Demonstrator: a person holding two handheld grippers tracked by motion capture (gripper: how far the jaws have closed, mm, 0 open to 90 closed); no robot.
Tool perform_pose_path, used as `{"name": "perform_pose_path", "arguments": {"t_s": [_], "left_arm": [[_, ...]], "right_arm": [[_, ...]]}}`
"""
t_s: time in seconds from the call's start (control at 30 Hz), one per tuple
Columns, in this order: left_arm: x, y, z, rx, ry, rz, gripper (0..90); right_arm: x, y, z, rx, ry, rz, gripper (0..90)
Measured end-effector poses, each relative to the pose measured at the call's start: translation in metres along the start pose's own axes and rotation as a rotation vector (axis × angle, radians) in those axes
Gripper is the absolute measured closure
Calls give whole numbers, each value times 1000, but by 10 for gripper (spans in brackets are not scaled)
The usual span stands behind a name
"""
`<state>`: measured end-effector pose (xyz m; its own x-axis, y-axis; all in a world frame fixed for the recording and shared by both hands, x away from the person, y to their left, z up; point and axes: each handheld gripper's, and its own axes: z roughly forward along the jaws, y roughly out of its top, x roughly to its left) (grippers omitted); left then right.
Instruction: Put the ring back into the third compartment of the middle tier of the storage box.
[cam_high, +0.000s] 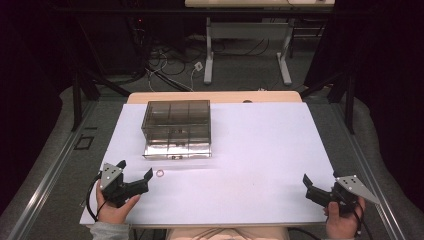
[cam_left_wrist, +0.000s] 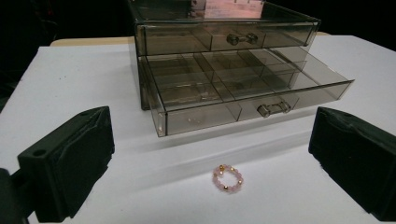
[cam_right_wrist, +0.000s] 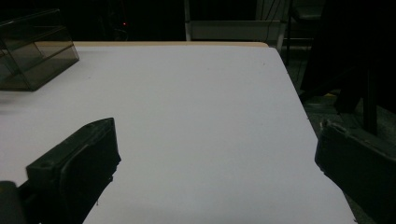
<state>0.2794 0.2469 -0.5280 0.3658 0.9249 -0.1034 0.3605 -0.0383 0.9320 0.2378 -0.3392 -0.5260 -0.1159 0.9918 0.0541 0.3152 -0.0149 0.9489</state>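
Right now my left gripper (cam_high: 134, 174) gapes wide and empty, the bead ring (cam_left_wrist: 227, 178) lying on the table (cam_high: 260, 150) at its twelve o'clock before the open drawer (cam_left_wrist: 243, 100), and closing carelessly could, I judge, flick so slight a ring away.

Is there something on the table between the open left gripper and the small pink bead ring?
Nothing visible. The bead ring lies alone on the white table, just ahead of the left gripper. The drawer box stands beyond it.
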Motion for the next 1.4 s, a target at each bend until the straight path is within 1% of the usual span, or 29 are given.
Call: {"name": "perform_pose_path", "arguments": {"t_s": [0.07,0.17,0.23,0.3,0.33,0.43,0.47,0.53,0.63,0.67,0.7,0.73,0.77,0.8,0.87,0.9,0.93,0.97,1.0,1.03,1.07,1.13,1.17,1.23,1.27,1.3,1.33,1.37,1.4], "left_arm": [[-1,0,1,6,-4,1,4],[-1,-1,2,16,-7,2,4],[-1,0,3,12,-4,5,4],[-1,0,3,13,-10,-11,4],[-1,0,3,13,-8,-12,4],[-1,0,4,18,-9,-12,4],[-1,0,4,20,-3,-9,4],[0,1,5,19,-4,-15,6],[-1,2,6,16,-6,-18,11],[-1,2,6,18,-6,-15,14],[-2,2,6,18,-6,-12,23],[-2,3,6,18,-7,-9,35],[-2,3,7,17,-6,-10,47],[-2,3,7,16,-3,-12,58],[-3,3,8,20,0,-12,79],[-3,4,9,22,1,-10,94],[-4,4,9,22,5,-8,113],[-4,4,10,23,5,-7,125],[-4,4,10,23,5,-7,137],[-5,5,11,25,7,-6,149],[-5,5,12,27,7,-6,154],[-5,5,14,35,3,-11,157],[-5,5,15,37,4,-14,160],[-6,6,16,47,1,-11,172],[-6,6,17,55,4,-5,187],[-6,6,17,60,9,3,201],[-7,7,18,61,8,7,208],[-7,7,19,59,7,5,211],[-7,7,19,60,9,14,214]], "right_arm": [[0,0,0,15,4,-11,0],[2,-1,0,14,9,-21,0],[3,0,0,17,14,-25,0],[3,-1,0,18,16,-29,0],[3,-1,2,11,17,-34,0],[4,-2,2,12,22,-30,0],[5,-2,2,19,24,-39,0],[5,-2,3,7,23,-45,0],[5,-2,1,25,21,-50,0],[6,-2,1,22,19,-50,0],[6,-2,2,14,22,-47,0],[6,-2,2,20,23,-49,0],[7,-3,3,9,22,-47,0],[7,-2,2,30,24,-48,0],[8,-4,5,9,22,-44,0],[8,-4,5,15,19,-50,0],[8,-4,5,27,27,-50,0],[8,-4,7,10,27,-47,0],[8,-4,7,10,27,-47,0],[7,-4,5,54,35,-50,0],[7,-4,6,53,39,-47,0],[7,-5,8,22,34,-43,0],[7,-5,6,41,31,-46,0],[7,-5,6,42,32,-47,0],[7,-5,7,31,34,-45,0],[8,-5,7,32,35,-45,0],[8,-5,8,27,40,-42,0],[8,-5,8,34,35,-45,0],[8,-6,8,34,33,-49,0]]}}
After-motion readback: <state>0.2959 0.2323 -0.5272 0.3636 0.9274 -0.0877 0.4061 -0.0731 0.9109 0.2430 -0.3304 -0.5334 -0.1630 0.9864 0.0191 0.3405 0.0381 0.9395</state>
